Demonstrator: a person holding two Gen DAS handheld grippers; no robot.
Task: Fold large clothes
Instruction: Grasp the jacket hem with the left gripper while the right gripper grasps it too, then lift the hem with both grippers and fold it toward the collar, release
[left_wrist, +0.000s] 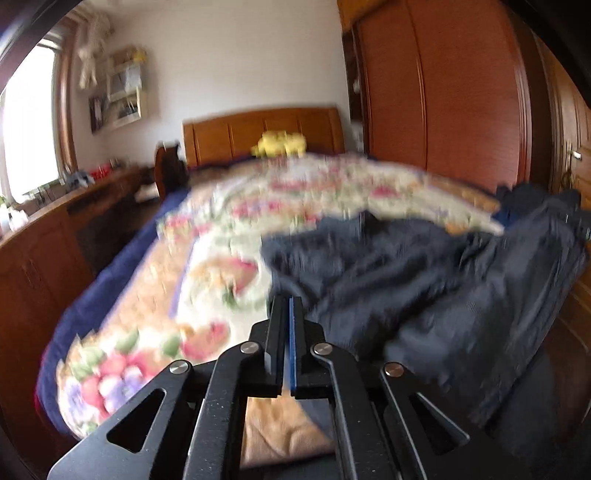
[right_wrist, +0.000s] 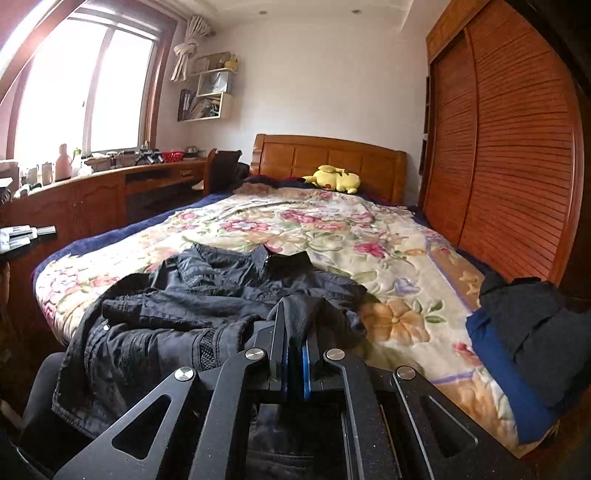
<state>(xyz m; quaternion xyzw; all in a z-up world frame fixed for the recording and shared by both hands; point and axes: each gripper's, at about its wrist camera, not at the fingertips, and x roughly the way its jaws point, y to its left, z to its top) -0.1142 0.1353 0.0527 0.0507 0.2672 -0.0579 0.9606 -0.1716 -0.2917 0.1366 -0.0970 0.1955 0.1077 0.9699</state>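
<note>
A dark navy jacket (right_wrist: 207, 295) lies crumpled on the floral quilt (right_wrist: 332, 229), collar toward the headboard, with its near hem hanging off the bed's foot. My right gripper (right_wrist: 295, 314) is shut on a fold of its hem, and the cloth drapes over the fingertips. In the blurred left wrist view the same jacket (left_wrist: 406, 280) bulges up to the right. My left gripper (left_wrist: 289, 300) is shut, its tips buried in the jacket's left edge. Neither gripper shows in the other's view.
A pile of dark and blue clothes (right_wrist: 535, 343) sits at the bed's right near corner. A yellow plush toy (right_wrist: 334, 179) lies by the headboard. A wooden wardrobe (right_wrist: 517, 166) runs along the right, and a cluttered wooden sideboard (right_wrist: 92, 199) along the left under the window.
</note>
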